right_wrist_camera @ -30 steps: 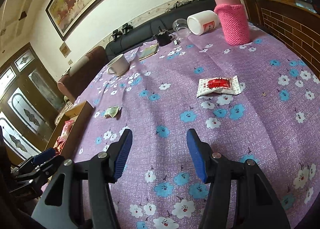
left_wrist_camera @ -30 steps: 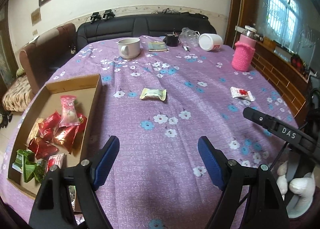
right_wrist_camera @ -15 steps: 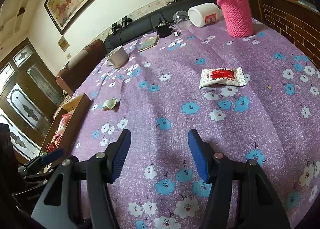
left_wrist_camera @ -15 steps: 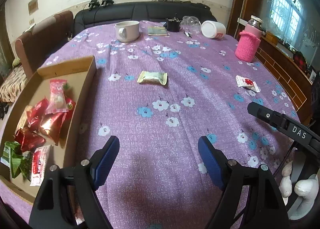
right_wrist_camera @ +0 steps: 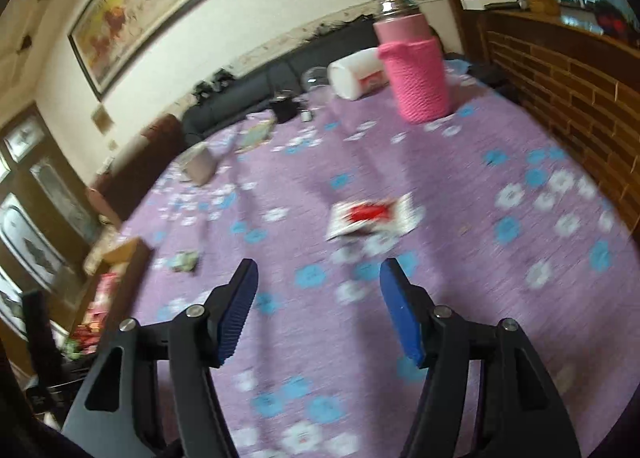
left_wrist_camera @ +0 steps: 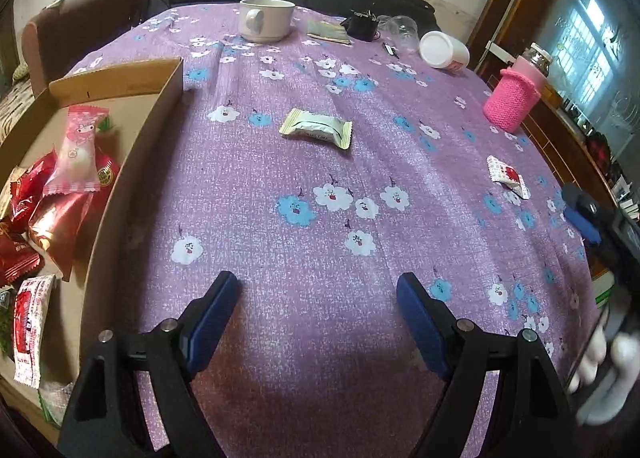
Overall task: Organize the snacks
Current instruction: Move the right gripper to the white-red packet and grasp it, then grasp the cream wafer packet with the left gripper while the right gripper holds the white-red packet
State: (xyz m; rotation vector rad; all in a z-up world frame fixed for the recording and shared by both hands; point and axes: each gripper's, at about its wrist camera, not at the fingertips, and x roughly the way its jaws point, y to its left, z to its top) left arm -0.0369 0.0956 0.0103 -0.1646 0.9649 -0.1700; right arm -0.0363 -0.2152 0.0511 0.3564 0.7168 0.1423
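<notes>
Both views have shifted since the earlier frames; the left tongs [left_wrist_camera: 316, 290] have dipped closer to the surface [left_wrist_camera: 360, 161], so the pale green snack [left_wrist_camera: 316, 128] and the cardboard box [left_wrist_camera: 132, 161] loom larger, while the right tongs [right_wrist_camera: 318, 278] have swung toward the red-and-white snack [right_wrist_camera: 370, 215], which now lies just ahead of their tips (this view is smeared by motion); the right tongs have just been opening and nothing sits between them; the left tongs stand spread wide, also empty

By my reading the job is mostly done: the box at the left edge already holds a heap of wrapped sweets, a pink-wrapped sweet [left_wrist_camera: 78, 149] on top of red ones; two pieces are left out on the purple cloth, well apart from each other; neither is gripped yet

Seen from the left tongs, the green snack lies flat with its long axis running left to right, crimped ends at either side, tilted slightly down to the right; the red-and-white snack, seen from the right tongs, lies flat with its long axis across the view, so the open tongs would straddle its length rather than its width
</notes>
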